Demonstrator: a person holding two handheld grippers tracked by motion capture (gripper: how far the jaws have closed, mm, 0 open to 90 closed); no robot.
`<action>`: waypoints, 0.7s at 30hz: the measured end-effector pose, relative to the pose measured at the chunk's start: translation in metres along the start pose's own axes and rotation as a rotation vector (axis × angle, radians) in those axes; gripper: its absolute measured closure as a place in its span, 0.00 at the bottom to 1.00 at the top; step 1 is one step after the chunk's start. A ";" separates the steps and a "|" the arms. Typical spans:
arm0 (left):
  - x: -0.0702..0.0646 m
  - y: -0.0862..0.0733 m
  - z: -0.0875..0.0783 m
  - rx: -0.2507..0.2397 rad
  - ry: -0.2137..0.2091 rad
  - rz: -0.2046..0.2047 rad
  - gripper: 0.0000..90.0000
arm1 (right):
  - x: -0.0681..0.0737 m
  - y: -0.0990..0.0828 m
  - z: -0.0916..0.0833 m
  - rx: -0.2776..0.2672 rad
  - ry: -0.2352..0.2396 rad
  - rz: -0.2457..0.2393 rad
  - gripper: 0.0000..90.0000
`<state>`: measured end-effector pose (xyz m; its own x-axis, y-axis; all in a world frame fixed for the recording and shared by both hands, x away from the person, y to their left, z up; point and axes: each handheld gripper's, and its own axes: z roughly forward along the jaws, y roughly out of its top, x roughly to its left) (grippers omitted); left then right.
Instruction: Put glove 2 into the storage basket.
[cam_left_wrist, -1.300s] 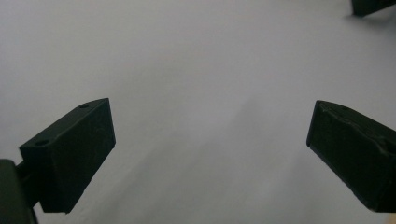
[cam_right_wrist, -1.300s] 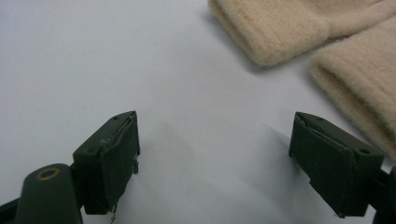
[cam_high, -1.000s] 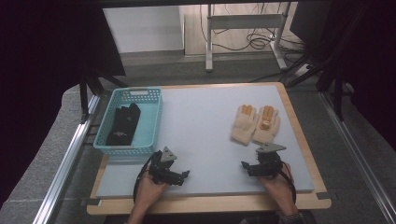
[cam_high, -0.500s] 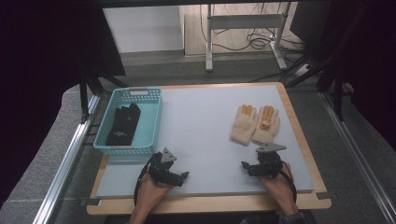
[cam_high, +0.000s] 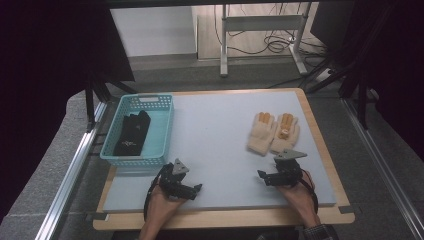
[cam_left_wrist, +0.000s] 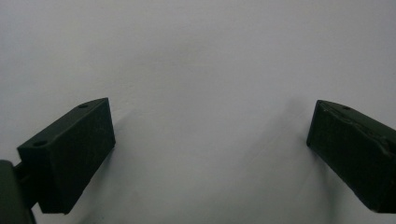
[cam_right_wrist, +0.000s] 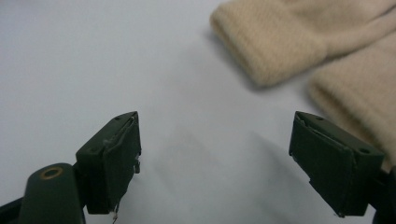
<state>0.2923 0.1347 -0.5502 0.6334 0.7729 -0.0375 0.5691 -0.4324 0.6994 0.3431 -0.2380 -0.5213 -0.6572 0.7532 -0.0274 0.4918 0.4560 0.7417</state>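
Observation:
A pair of cream knit gloves with orange fingertips (cam_high: 272, 132) lies flat on the right part of the pale table (cam_high: 220, 140). Their cuffs (cam_right_wrist: 280, 42) fill the upper right of the right gripper view. A pair of black gloves (cam_high: 131, 134) lies inside the teal basket (cam_high: 165, 131) at the left. My right gripper (cam_high: 264, 176) rests near the front edge just below the cream cuffs, jaws wide apart and empty (cam_right_wrist: 215, 149). My left gripper (cam_high: 192, 189) rests near the front edge below the basket, jaws wide apart over bare table (cam_left_wrist: 210, 140).
The table has a wooden rim (cam_high: 225, 219) along the front. Metal rails (cam_high: 75, 165) run along both sides. A desk frame and cables (cam_high: 260, 30) stand on the floor beyond the far edge.

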 end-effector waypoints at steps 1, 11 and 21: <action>0.000 0.000 0.000 0.000 0.000 0.000 0.01 | -0.003 0.007 -0.002 -0.004 0.003 -0.004 0.18; 0.000 0.000 0.000 -0.001 0.000 0.000 0.01 | -0.032 0.033 0.002 -0.015 -0.010 0.064 0.19; 0.000 0.000 0.000 0.001 0.000 0.003 0.02 | -0.063 0.057 0.019 -0.003 -0.049 0.056 0.41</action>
<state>0.2922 0.1350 -0.5501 0.6352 0.7716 -0.0351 0.5675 -0.4354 0.6989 0.4233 -0.2510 -0.4900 -0.5995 0.8001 -0.0185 0.5252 0.4108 0.7452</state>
